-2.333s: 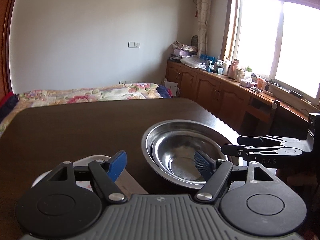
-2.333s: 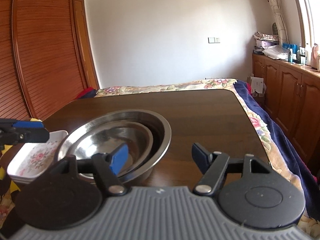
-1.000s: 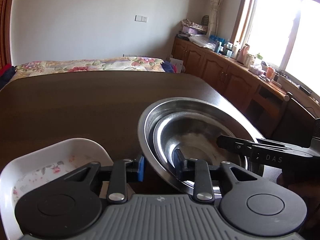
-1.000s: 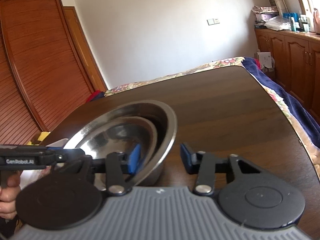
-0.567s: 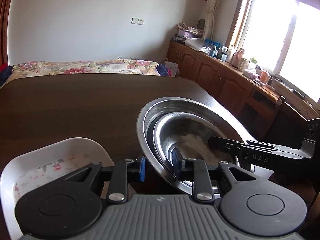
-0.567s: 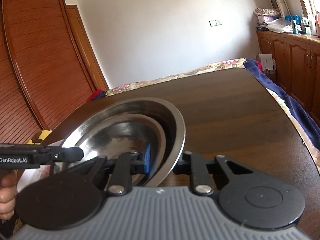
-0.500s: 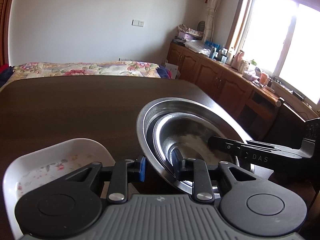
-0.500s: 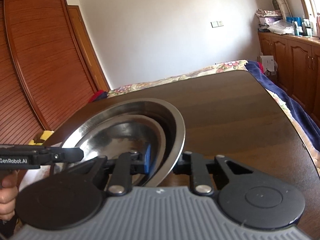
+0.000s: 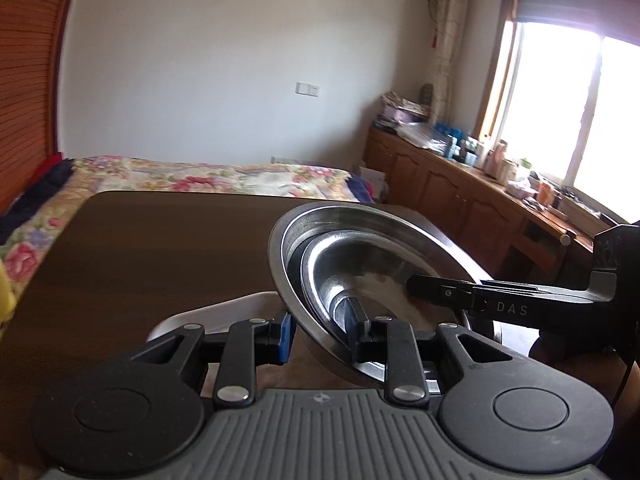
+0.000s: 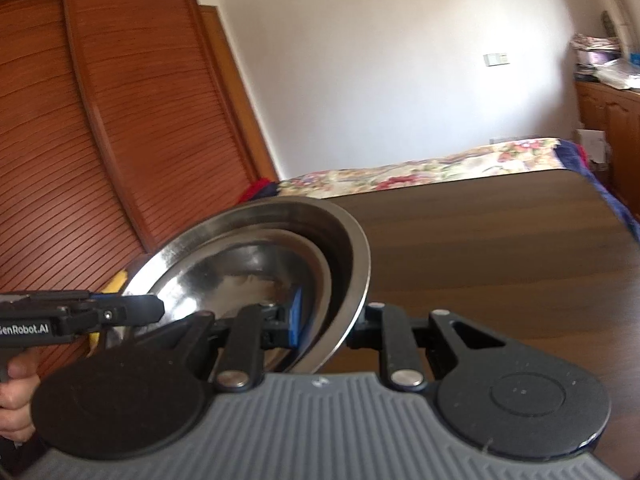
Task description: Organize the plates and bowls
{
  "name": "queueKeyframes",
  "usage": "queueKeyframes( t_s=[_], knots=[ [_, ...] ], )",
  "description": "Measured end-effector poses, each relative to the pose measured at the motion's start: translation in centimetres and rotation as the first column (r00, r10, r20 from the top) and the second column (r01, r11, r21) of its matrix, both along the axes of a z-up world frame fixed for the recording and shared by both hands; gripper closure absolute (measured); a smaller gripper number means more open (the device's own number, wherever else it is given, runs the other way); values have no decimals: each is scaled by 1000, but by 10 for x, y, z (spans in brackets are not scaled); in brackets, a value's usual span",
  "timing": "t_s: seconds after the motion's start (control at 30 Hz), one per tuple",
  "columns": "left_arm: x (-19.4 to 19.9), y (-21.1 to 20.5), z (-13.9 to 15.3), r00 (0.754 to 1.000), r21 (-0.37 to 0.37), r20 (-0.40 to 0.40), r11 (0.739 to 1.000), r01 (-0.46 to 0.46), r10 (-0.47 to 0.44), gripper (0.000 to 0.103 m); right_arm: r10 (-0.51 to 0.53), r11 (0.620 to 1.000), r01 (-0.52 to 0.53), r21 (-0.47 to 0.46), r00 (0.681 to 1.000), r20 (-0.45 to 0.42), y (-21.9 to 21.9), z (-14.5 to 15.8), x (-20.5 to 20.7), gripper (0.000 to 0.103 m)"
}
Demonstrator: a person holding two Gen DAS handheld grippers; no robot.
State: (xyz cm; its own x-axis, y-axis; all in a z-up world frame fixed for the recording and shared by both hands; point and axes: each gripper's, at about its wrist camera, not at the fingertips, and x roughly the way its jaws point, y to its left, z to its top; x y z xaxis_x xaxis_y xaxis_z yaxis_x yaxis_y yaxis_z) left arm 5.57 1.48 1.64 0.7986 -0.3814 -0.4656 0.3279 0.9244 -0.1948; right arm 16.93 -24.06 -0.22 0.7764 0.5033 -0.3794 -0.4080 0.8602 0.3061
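**A:** Steel, two bowls nested: what holds them?

**B:** Both grippers. The left gripper (image 9: 320, 336) has its jaws closed on the near rim of the large steel bowl (image 9: 360, 220), lower centre of the frame; the right gripper (image 10: 328, 320) clamps the opposite rim. The smaller bowl (image 10: 248, 264) sits loose inside.

**A:** How will they handle?

**B:** Probably stiff, light and slick; the rim is the only hold, and the inner bowl could slide.

**A:** What changed?

**B:** Earlier they rested on the table (image 9: 160, 248); now they are lifted and tilted, beside the white floral dish (image 9: 224, 312).
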Motion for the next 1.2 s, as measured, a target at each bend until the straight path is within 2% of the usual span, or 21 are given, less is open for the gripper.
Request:
queueKeyframes(
  t_s=[0.23, 0.4, 0.6, 0.83, 0.93, 1.03, 1.2],
  knots=[
    [-17, 37, -11, 997, -19, -23, 997, -76, 76, 48, 92, 995, -93, -31, 995, -26, 31, -4, 2, 80],
    [-15, 52, -21, 991, -36, -55, 992, -121, 119, 49, 123, 990, -126, -56, 991, -52, 47, -8, 6, 80],
    [-6, 58, -32, 985, -41, -94, 988, -146, 142, 48, 119, 989, -126, -75, 989, -87, 54, -14, 12, 80],
    [1, 59, -37, 984, -22, -85, 987, -158, 156, 47, 109, 988, -116, -104, 992, -66, 60, -13, 5, 79],
    [8, 58, -43, 983, -29, -104, 988, -155, 151, 47, 112, 986, -118, -118, 992, -59, 63, -12, 5, 77],
    [13, 52, -43, 982, 16, -76, 985, -171, 171, 47, 108, 985, -114, -127, 993, -53, 65, -12, 5, 75],
    [24, 50, -42, 982, 30, -75, 985, -169, 171, 47, 94, 987, -100, -127, 994, -51, 65, -12, 6, 73]
  ],
)
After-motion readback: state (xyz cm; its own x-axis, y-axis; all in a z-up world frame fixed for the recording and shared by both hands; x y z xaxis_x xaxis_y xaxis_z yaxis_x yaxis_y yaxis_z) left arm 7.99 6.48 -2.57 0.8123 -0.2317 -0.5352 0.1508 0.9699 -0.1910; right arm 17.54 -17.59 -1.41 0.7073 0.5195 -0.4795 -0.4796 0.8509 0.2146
